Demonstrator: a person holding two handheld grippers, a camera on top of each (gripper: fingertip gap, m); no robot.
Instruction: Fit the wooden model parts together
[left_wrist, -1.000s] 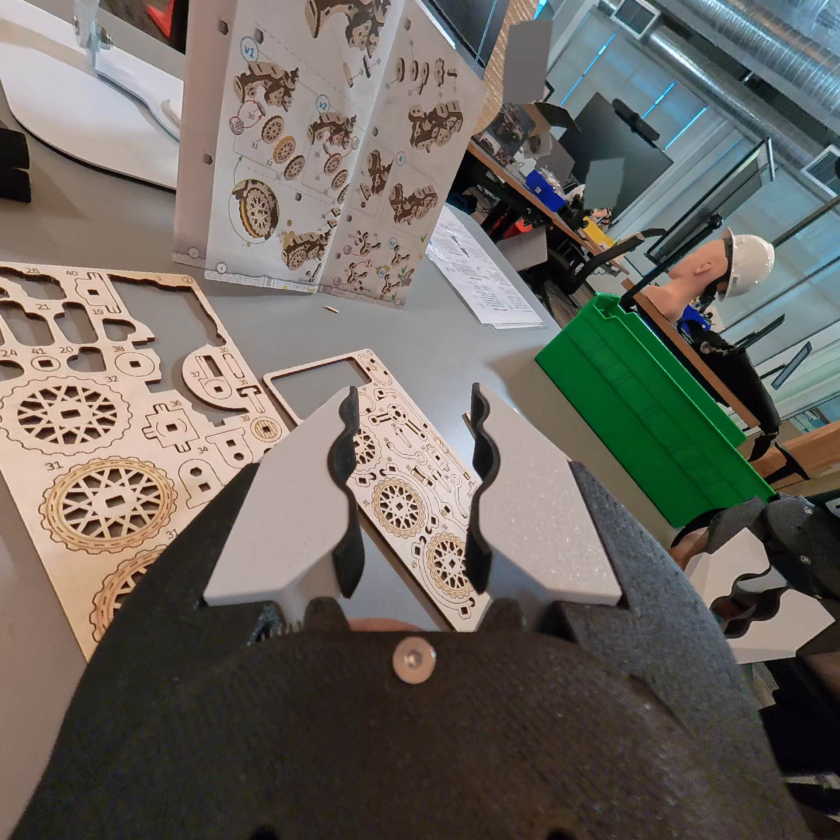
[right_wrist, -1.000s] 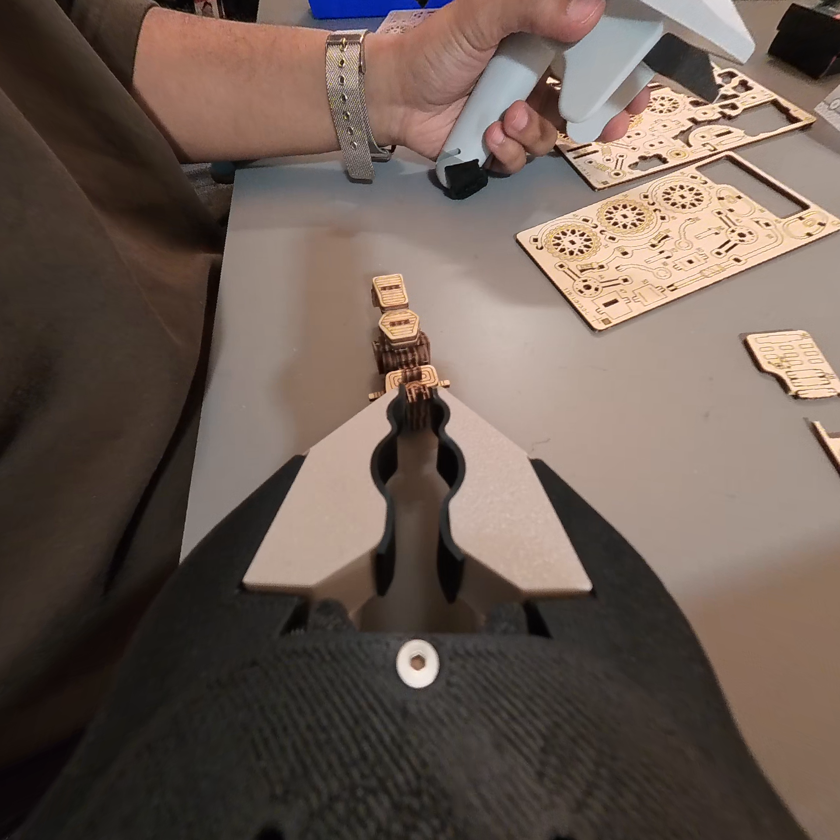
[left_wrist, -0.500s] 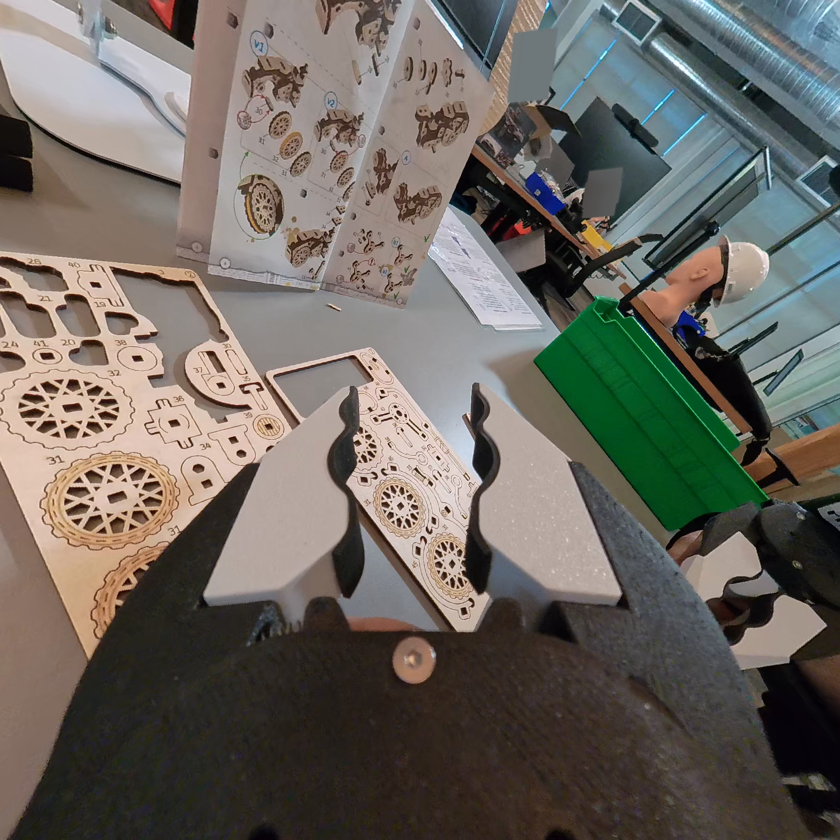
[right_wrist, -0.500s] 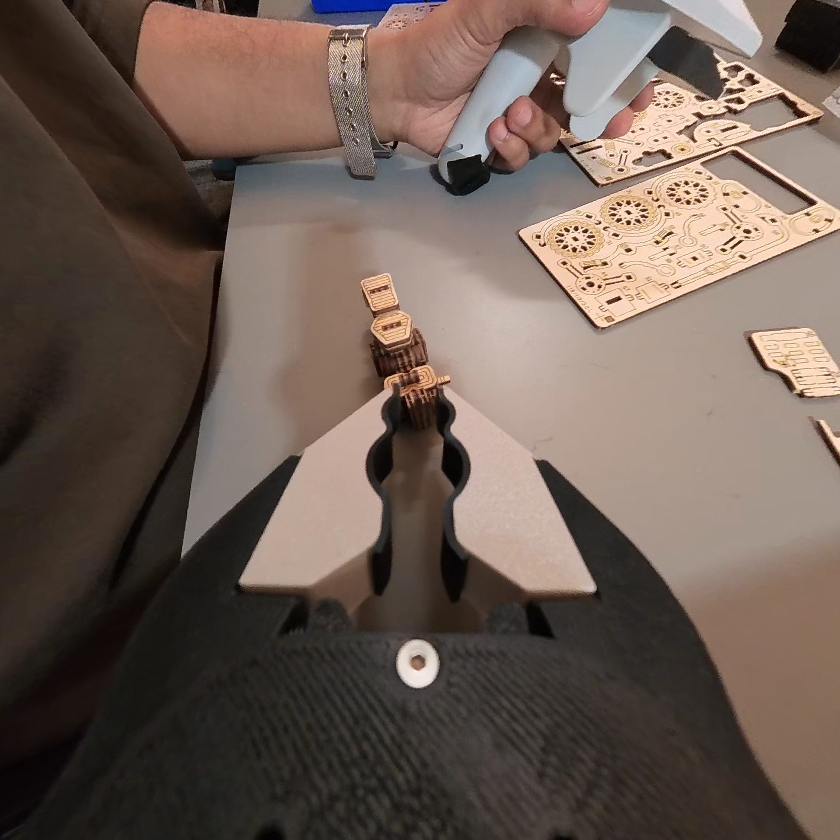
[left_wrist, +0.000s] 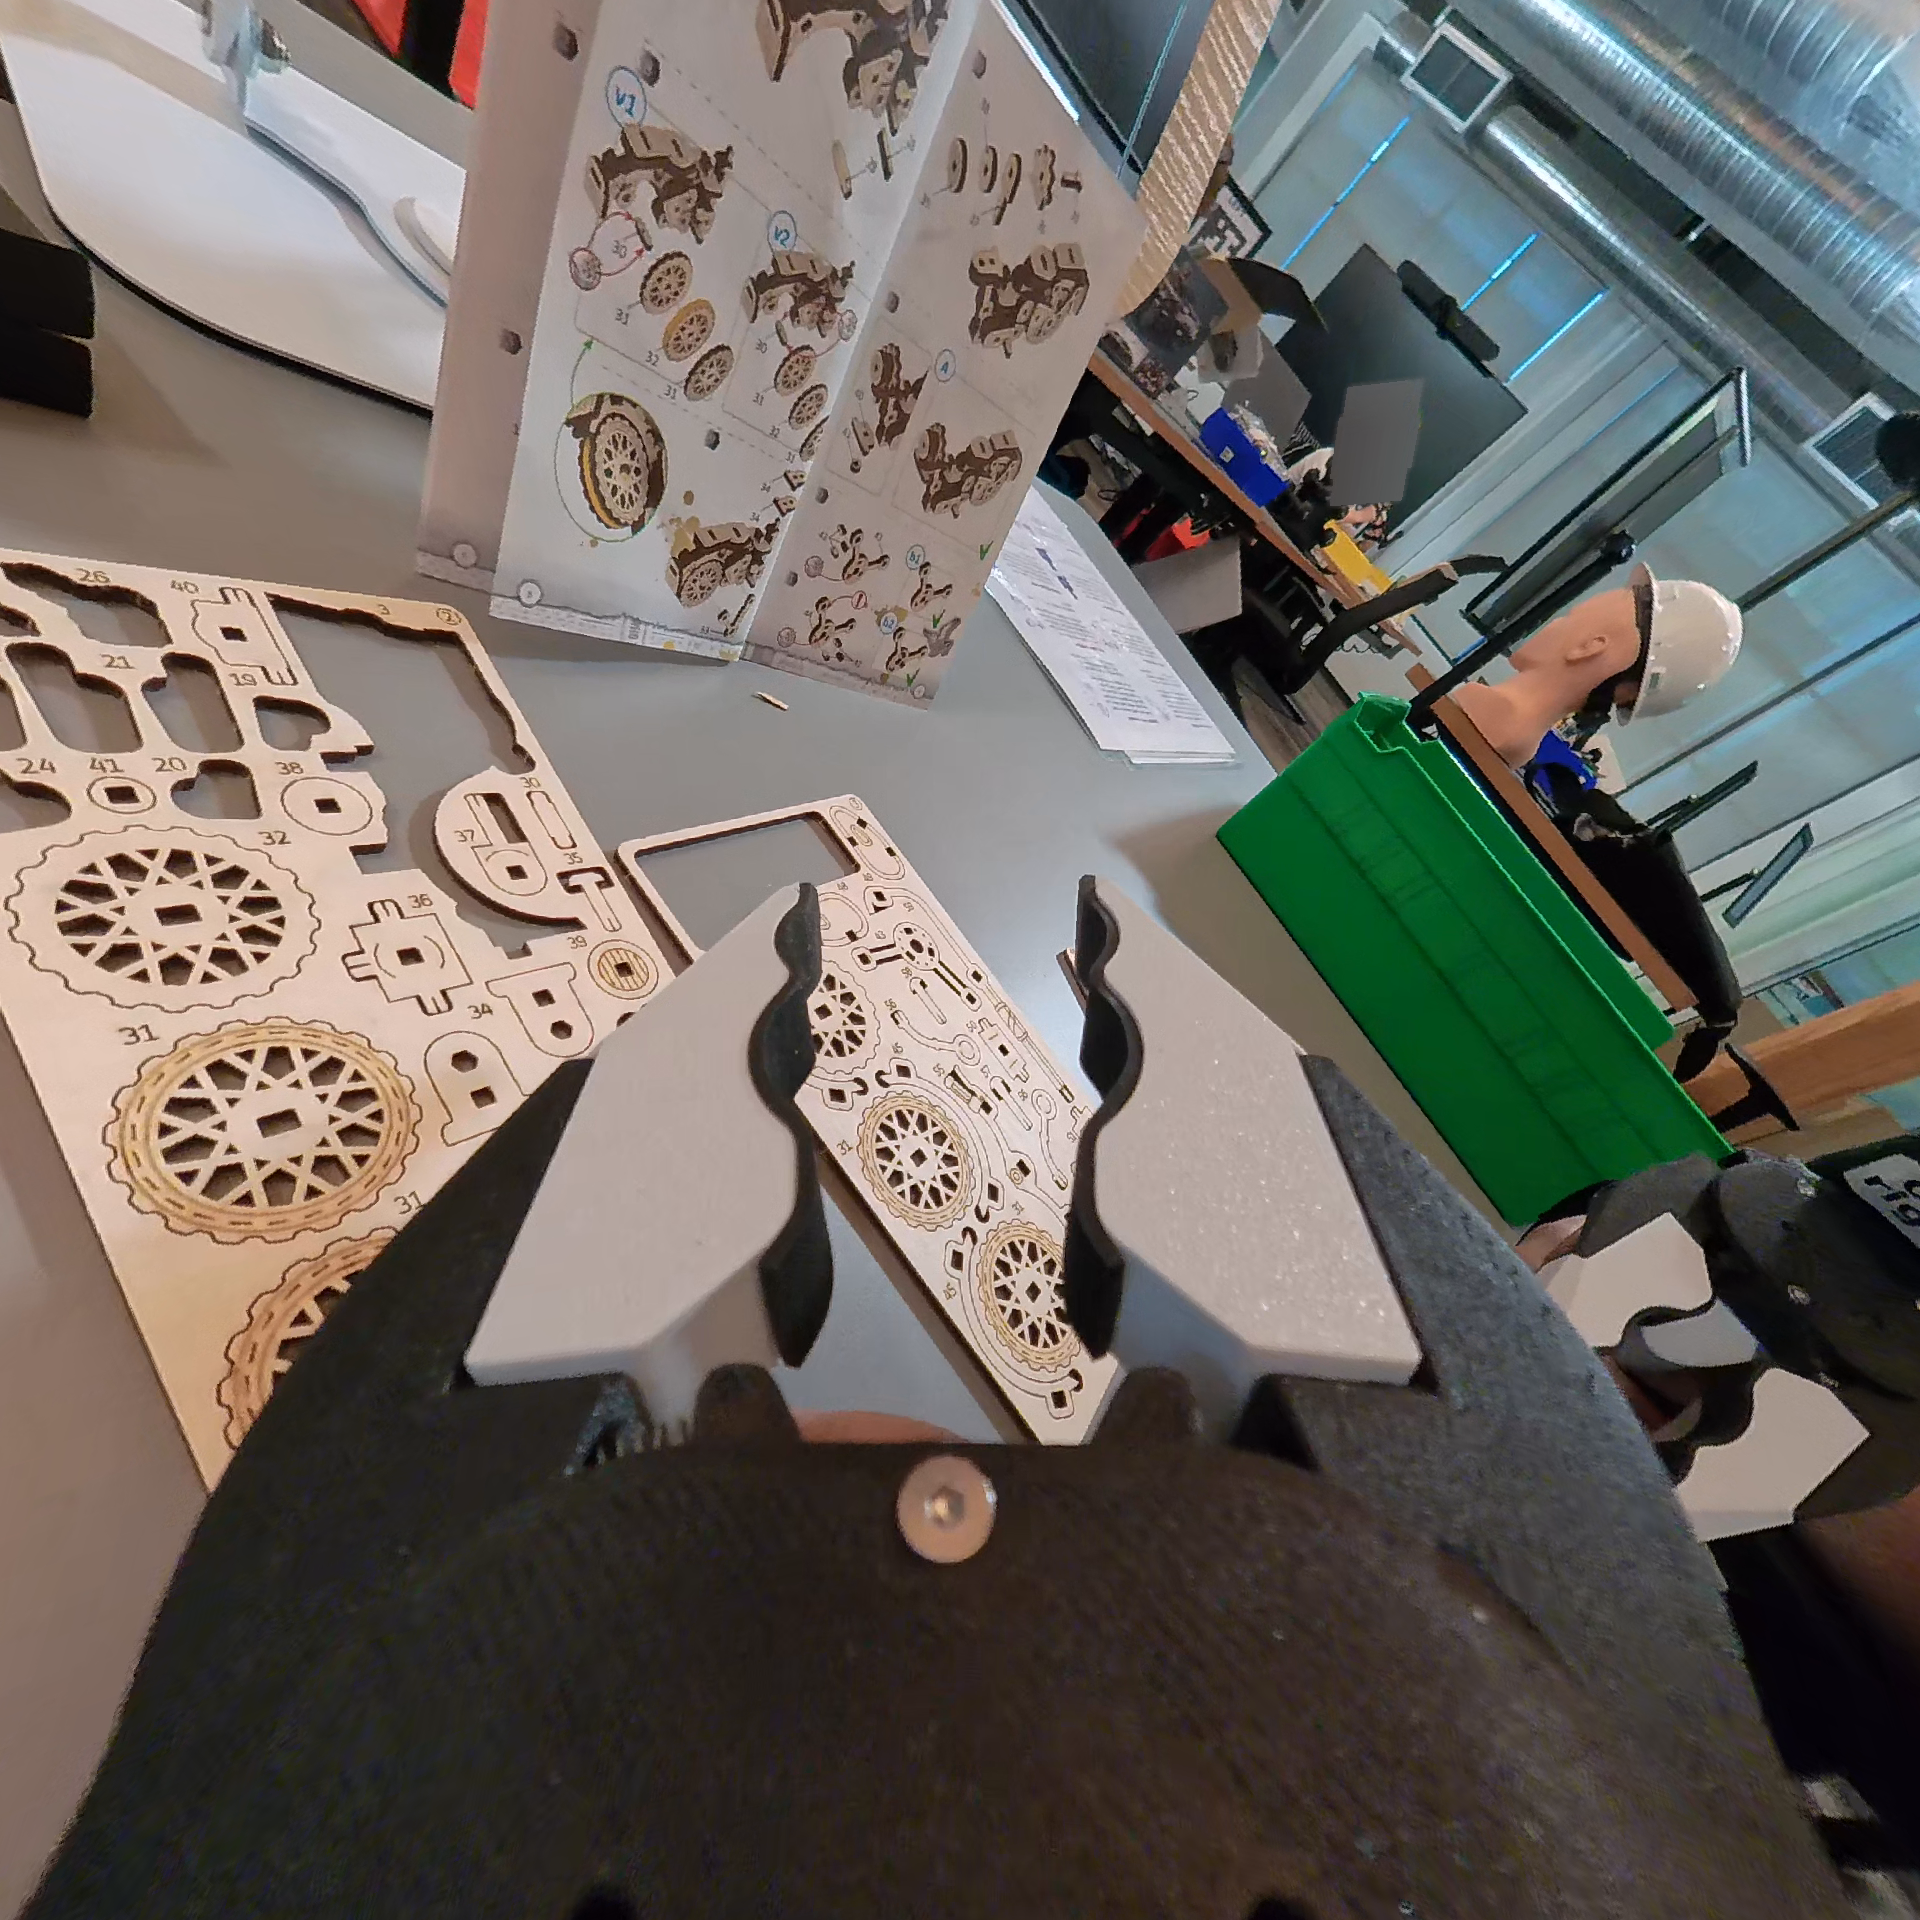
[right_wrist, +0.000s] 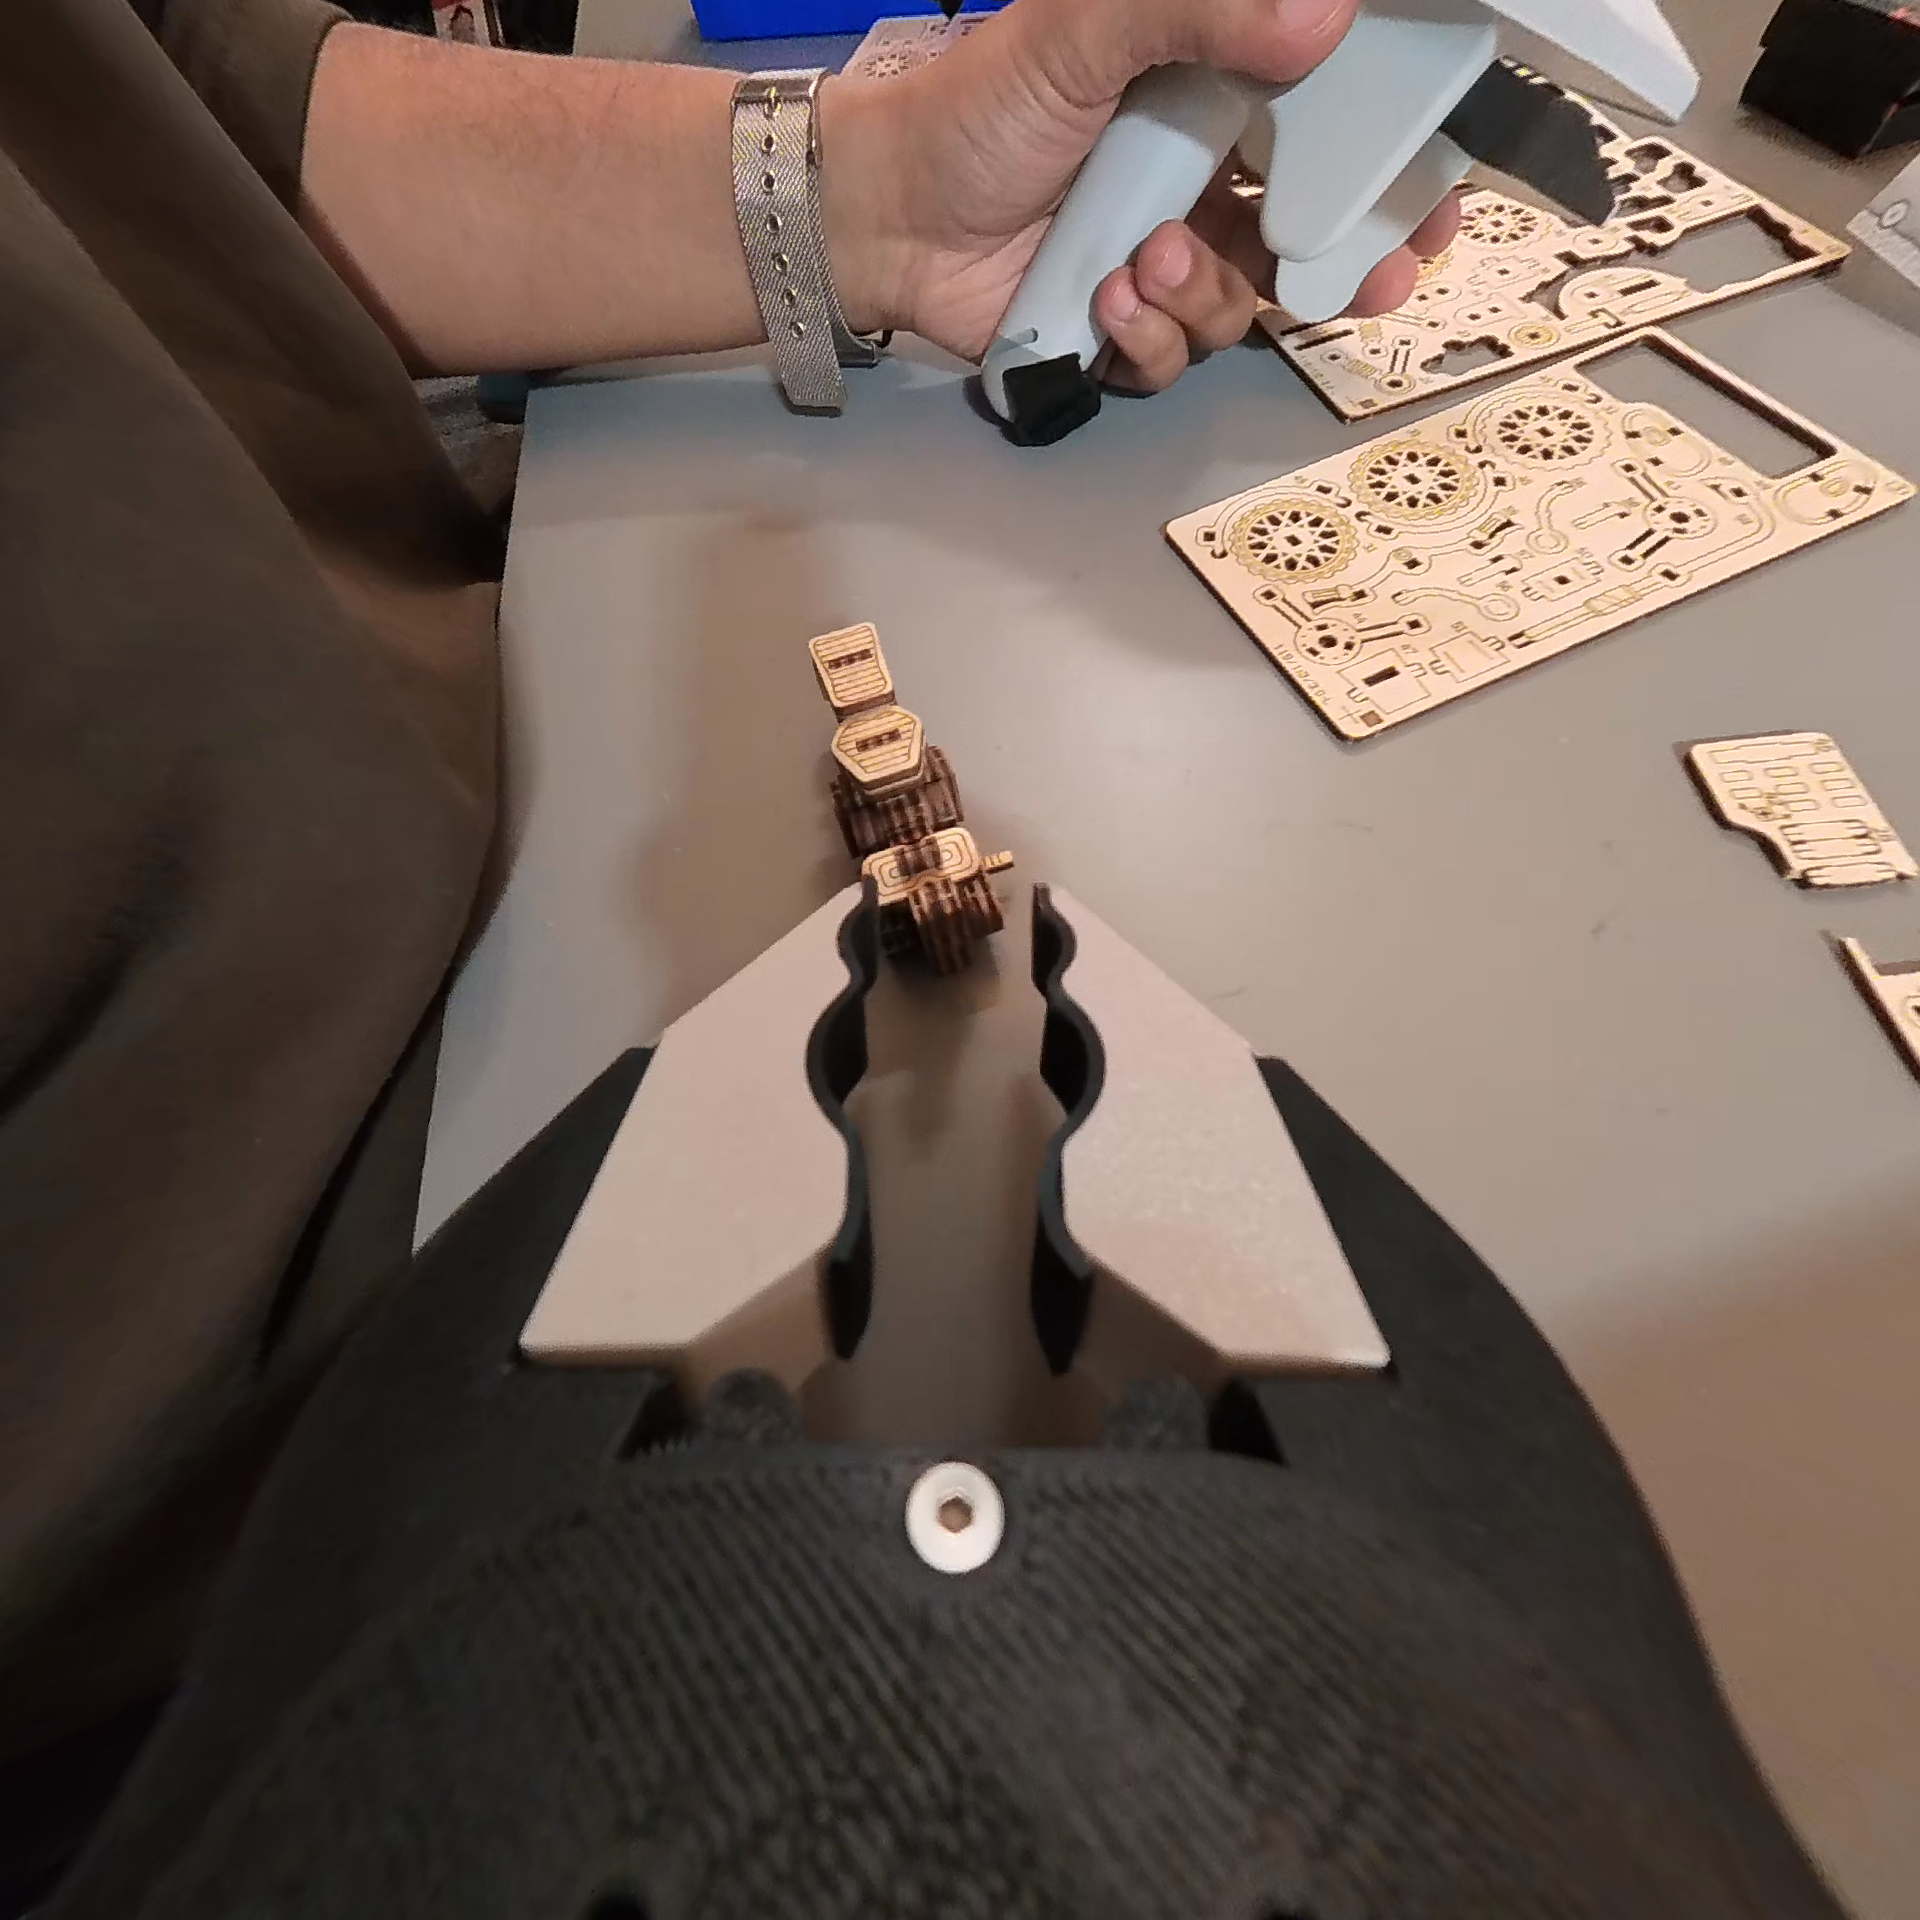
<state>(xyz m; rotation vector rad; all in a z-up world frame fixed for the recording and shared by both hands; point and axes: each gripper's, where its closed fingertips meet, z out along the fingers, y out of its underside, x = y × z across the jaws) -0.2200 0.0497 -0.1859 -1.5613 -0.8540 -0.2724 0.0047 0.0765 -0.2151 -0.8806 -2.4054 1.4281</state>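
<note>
Left wrist view: the left gripper (left_wrist: 940, 1117) hangs spread over a small wooden parts sheet (left_wrist: 940, 1091) (nothing held). Right wrist view: the right gripper (right_wrist: 945, 925) is spread, empty; the wooden model (right_wrist: 899, 800) stands at its tips near the bench's (right_wrist: 1299, 997) person-side edge.

Engraved nos. on wooden sheet (left_wrist: 312, 997), print on instruction leaflet (left_wrist: 727, 343).

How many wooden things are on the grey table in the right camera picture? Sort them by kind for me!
Large part sheets: 2
Small flat pieces: 2, one cut off by the picture's edge
Built model: 1
Total: 5
A wooden scrap beyond the wrist is too hidden to count.
</note>
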